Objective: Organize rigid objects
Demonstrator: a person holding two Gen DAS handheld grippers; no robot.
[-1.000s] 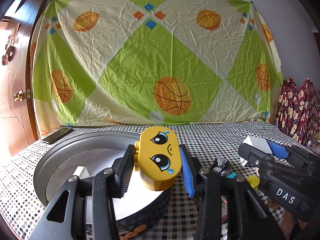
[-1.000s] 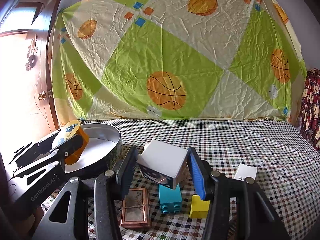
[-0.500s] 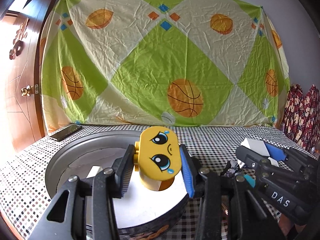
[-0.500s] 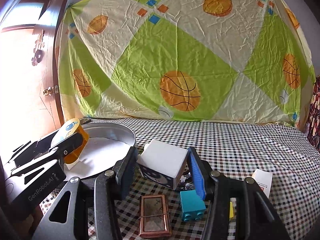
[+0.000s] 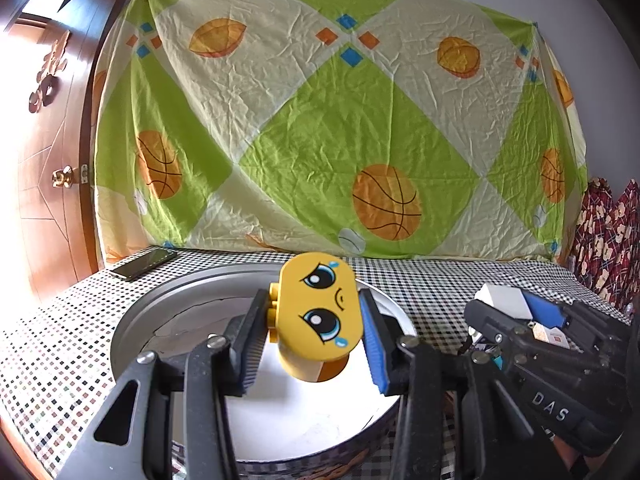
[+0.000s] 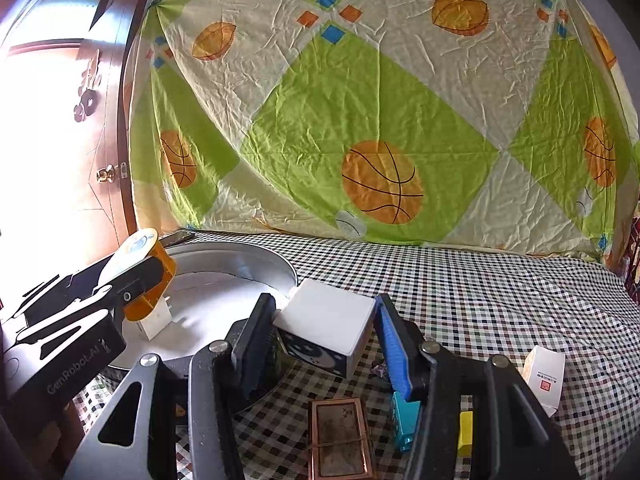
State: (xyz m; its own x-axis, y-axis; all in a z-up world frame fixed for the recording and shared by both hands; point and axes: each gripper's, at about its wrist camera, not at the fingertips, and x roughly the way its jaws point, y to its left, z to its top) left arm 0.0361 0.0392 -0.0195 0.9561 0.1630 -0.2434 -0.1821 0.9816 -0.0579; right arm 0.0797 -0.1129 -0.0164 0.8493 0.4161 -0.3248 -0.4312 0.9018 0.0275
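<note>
My left gripper (image 5: 314, 336) has its fingers (image 5: 250, 344) clenched on the yellow face block (image 5: 318, 316), the cartoon crying face turned toward my camera; I hold it above the white floor of the round metal tin (image 5: 132, 320). From my right camera, a small white piece (image 6: 156, 318) lies in the tin just below that block.

My right gripper (image 6: 326, 336) grips the white box (image 6: 328, 320) between its black and blue fingers (image 6: 394, 350), tilted, with a dark printed side facing down toward me, beside the tin's rim and off the checkered desk (image 6: 500, 292).

My left tool's body reads "GenRobot.AI" in the right view; my right tool's reads "DAS" in the left view.

Beneath the right gripper sit a copper-framed tile (image 6: 340, 436), a teal block (image 6: 404, 420) and a yellow block (image 6: 465, 432), both partly hidden by my finger. A small white carton (image 6: 546, 376) with red print too small to read stands further right. A dark phone (image 5: 144, 263) lies at the desk's far left, before the basketball-print sheet (image 5: 320, 120).
</note>
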